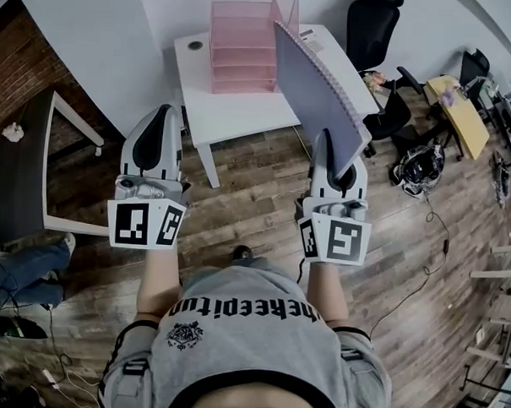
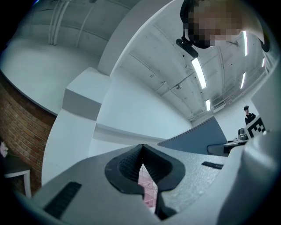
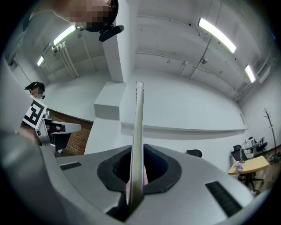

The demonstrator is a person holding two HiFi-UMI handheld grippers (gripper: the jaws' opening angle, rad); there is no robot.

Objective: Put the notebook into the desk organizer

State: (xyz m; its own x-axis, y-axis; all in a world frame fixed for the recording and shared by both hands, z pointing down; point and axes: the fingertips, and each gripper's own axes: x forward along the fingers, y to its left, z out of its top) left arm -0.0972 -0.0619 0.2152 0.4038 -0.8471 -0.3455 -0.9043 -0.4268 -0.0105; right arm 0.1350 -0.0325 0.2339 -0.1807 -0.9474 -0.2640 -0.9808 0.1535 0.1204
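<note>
My right gripper (image 1: pixel 330 141) is shut on the lower edge of a grey-lilac spiral notebook (image 1: pixel 315 87), which it holds upright and tilted away. In the right gripper view the notebook (image 3: pixel 138 118) stands edge-on between the pads. A pink tiered desk organizer (image 1: pixel 244 42) stands on the white table (image 1: pixel 242 114) ahead, just left of the notebook's top. My left gripper (image 1: pixel 164 112) hovers level with the right one, shut and empty. Through the gap under its meeting tips (image 2: pixel 142 148) shows a sliver of the pink organizer (image 2: pixel 149 186). The notebook (image 2: pixel 206 136) shows at the right of that view.
A dark desk (image 1: pixel 20 172) stands at the left, with a seated person's legs (image 1: pixel 24 269) beside it. Behind the table is a black office chair (image 1: pixel 373 26). At the right are a yellow table (image 1: pixel 458 110), a bag (image 1: pixel 418 168) on the wooden floor, and cables.
</note>
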